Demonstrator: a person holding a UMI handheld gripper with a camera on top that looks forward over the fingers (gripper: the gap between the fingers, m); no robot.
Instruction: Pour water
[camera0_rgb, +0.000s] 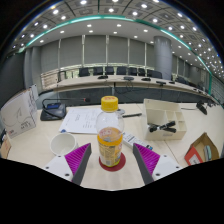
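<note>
A clear plastic bottle with a yellow cap and a yellow-orange label stands upright on a round red coaster on the pale table. My gripper is open. Its magenta pads lie left and right of the bottle's base with a gap on each side. The bottle stands between the fingers, resting on the coaster. A white cup sits on the table to the left of the bottle, just beyond the left finger.
Papers lie on the table behind the bottle. A white box with a black cable stands to the right. A dark device lies at the left. An orange packet lies near the right finger. Desks and chairs fill the room beyond.
</note>
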